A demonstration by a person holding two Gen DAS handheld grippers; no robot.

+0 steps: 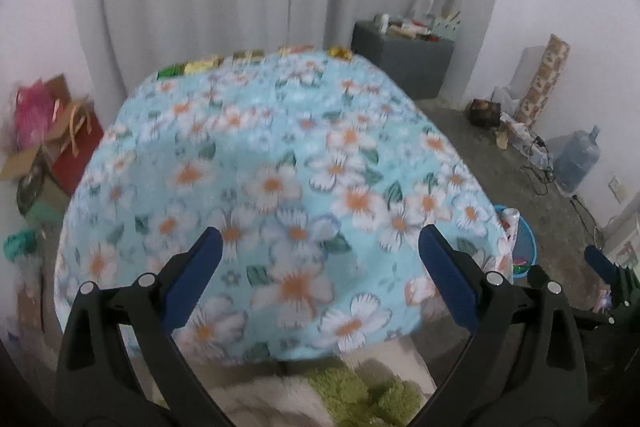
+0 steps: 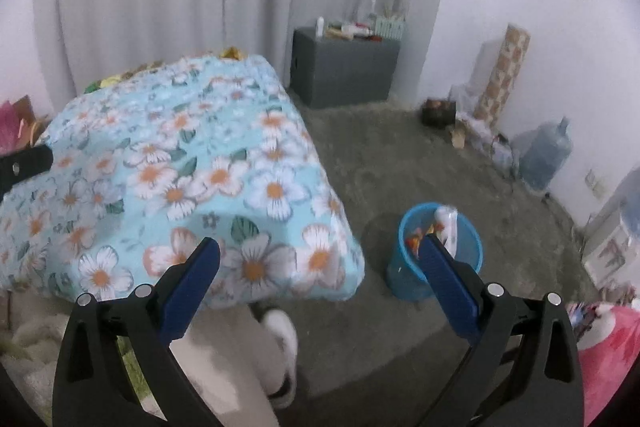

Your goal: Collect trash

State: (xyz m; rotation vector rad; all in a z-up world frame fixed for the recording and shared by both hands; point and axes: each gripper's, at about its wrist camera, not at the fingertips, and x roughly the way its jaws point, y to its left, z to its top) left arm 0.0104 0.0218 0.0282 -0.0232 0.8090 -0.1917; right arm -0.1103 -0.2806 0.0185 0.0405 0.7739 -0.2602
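Note:
A table under a light-blue flowered cloth fills the left wrist view and shows at the left of the right wrist view. Coloured wrappers lie along its far edge, also seen in the right wrist view. A blue bin with trash in it stands on the floor right of the table; its rim shows in the left wrist view. My left gripper is open and empty above the table's near part. My right gripper is open and empty, above the table's corner and the floor.
A grey cabinet with small items stands by the curtain. A water jug, a patterned roll and clutter line the right wall. Boxes and a red bag sit left of the table. The person's leg and shoe are below.

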